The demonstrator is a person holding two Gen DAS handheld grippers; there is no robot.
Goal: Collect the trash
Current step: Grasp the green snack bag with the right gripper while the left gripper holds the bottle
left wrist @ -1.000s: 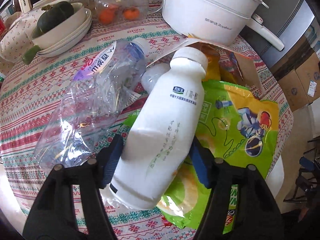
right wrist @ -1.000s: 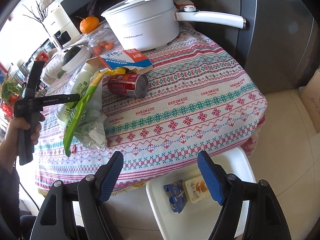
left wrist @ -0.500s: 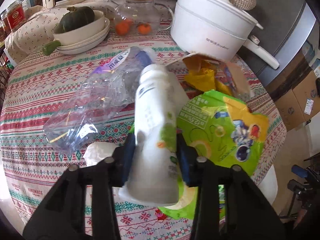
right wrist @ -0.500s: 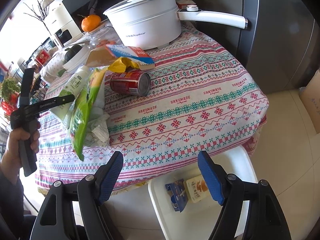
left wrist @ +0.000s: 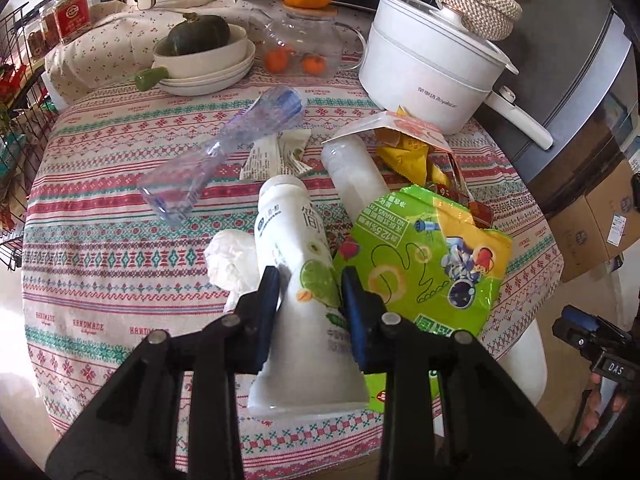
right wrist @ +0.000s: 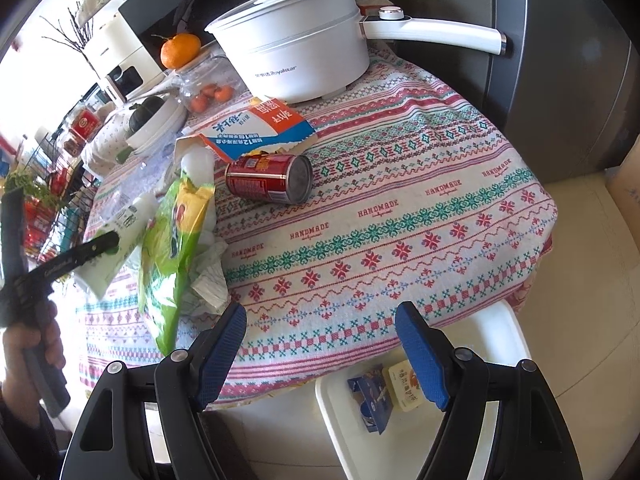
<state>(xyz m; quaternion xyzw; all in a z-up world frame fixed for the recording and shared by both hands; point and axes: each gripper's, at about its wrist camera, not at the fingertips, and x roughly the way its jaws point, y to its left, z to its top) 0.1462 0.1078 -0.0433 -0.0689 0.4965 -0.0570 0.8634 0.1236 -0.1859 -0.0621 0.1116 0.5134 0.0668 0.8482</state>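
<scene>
Left wrist view: the white bottle [left wrist: 304, 292] sits clamped between the closing jaws of the left gripper [left wrist: 310, 300], lifted above the table [left wrist: 100, 248]. Just right of the bottle lies a green bag [left wrist: 432, 264]; left of it, crumpled tissue [left wrist: 230, 256]; beyond it, a clear bottle [left wrist: 224, 160], a second white bottle [left wrist: 356, 172] and a pot [left wrist: 428, 80]. The right gripper [right wrist: 320, 344] hangs wide apart and empty past the table edge, above a white bin [right wrist: 332, 412], with a red can [right wrist: 270, 178] far behind the green bag.
</scene>
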